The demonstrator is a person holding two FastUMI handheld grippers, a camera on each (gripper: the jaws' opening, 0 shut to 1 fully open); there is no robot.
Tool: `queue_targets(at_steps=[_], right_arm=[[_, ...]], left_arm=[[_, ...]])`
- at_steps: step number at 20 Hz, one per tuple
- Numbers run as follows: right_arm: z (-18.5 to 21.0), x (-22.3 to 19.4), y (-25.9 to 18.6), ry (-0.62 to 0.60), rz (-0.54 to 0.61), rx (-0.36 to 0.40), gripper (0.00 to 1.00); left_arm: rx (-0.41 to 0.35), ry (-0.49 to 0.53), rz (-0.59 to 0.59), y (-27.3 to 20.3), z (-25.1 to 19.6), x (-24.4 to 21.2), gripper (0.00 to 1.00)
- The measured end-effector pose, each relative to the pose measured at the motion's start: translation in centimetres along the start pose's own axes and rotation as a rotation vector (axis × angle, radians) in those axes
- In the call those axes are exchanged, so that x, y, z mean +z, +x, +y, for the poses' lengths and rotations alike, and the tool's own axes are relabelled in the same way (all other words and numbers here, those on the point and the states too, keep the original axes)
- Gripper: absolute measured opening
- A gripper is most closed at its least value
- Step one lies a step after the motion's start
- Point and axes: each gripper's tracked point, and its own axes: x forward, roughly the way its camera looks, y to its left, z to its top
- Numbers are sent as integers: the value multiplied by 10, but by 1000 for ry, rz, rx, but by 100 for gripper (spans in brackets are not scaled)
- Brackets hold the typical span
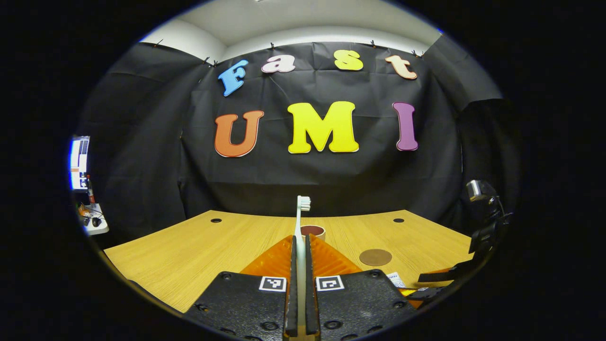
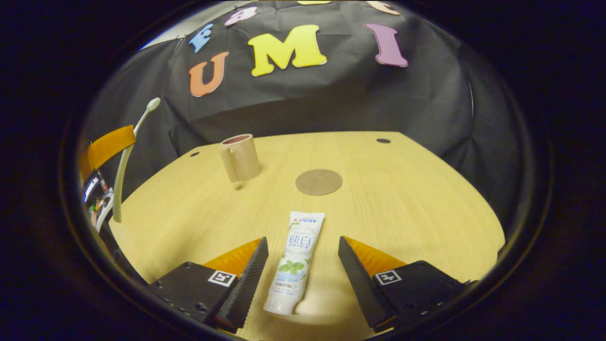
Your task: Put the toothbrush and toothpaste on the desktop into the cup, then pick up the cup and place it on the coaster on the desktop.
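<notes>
Between right tongs [image 2: 299, 265]: toothpaste [image 2: 294, 261]

**Staged recording booth**

Walled behind the wooden desktop [image 2: 402, 199] by black cloth [image 1: 142, 142] clipped up under a white ceiling [image 1: 303, 23]. Left of the desktop, a lit screen [image 1: 79, 161] above a cluttered stand [image 1: 93, 219].

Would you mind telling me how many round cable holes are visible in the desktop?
2: one hole near the far left edge behind the cup, another hole at the far right.
</notes>
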Motion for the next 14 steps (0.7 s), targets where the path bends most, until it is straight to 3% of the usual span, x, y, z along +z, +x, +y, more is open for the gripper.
queue_targets(at_steps=[5, 6, 8, 9, 11, 12, 13, 14], right_arm=[[0, -7, 3, -60, 13, -48, 73], [1, -7, 4, -58, 17, -39, 72], [7, -8, 7, -51, 24, -12, 63], [4, -9, 7, -45, 24, -11, 51], [0, -12, 6, -36, 31, -3, 39], [-1, -11, 6, -37, 32, 2, 38], [1, -10, 5, -45, 31, 6, 31], [2, -8, 4, -63, 26, 16, 32]], left_arm=[[4, 2, 7, 1, 0, -3, 8], [6, 0, 10, 2, 0, -4, 9], [-4, -12, 21, 3, -3, -8, 9], [-7, -17, 28, 4, -4, -10, 8], [-7, -25, 37, 6, -3, -13, 9], [-1, -24, 37, 7, -2, -13, 9], [7, -20, 37, 10, 0, -14, 9], [15, -16, 37, 11, 3, -15, 9]])
